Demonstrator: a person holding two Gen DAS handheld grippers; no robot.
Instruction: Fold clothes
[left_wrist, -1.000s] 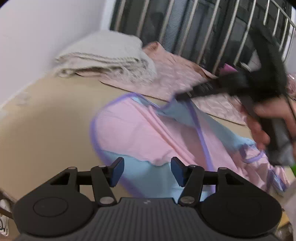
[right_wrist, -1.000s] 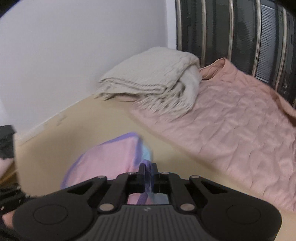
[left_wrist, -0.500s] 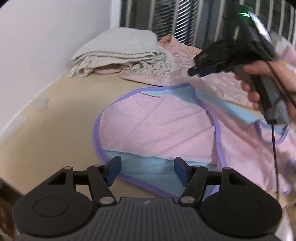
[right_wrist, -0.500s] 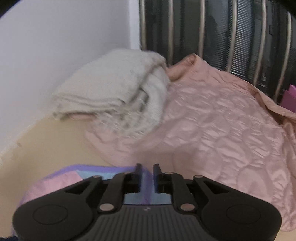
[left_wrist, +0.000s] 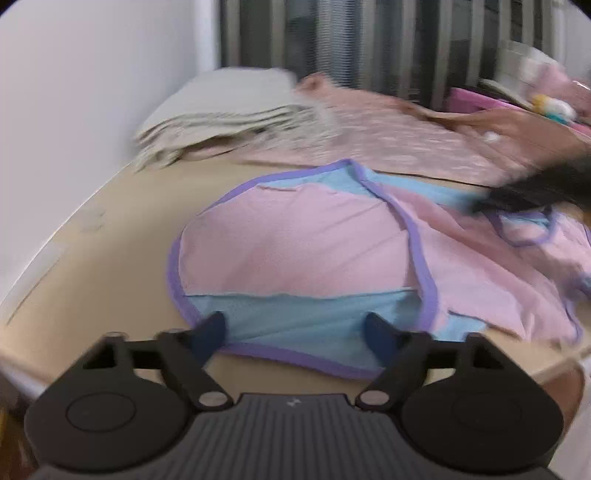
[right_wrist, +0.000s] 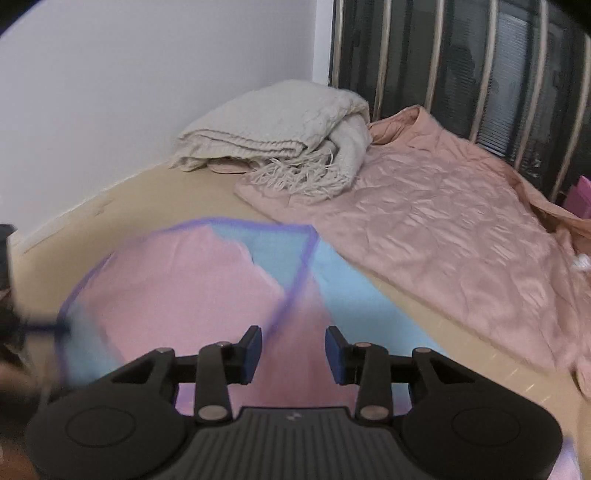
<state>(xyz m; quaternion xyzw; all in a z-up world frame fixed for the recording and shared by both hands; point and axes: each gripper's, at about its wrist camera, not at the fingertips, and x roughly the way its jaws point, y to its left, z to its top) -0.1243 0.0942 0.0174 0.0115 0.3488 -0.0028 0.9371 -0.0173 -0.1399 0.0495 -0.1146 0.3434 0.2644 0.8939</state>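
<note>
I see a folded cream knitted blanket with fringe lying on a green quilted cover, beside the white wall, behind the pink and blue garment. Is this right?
Not quite: the quilted cover is dusty pink, not green, as the right wrist view shows. The folded cream knitted blanket with fringe does lie on it beside the white wall, behind the pink and blue garment.

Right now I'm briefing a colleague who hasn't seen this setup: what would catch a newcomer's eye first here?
The pink and light-blue garment with purple trim spread on the tan surface, filling the foreground. The left gripper hangs over its near hem and the right gripper over its pink middle, both with jaws opening on nothing. Behind lie a folded cream fringed blanket by the wall and a pink quilt.
</note>
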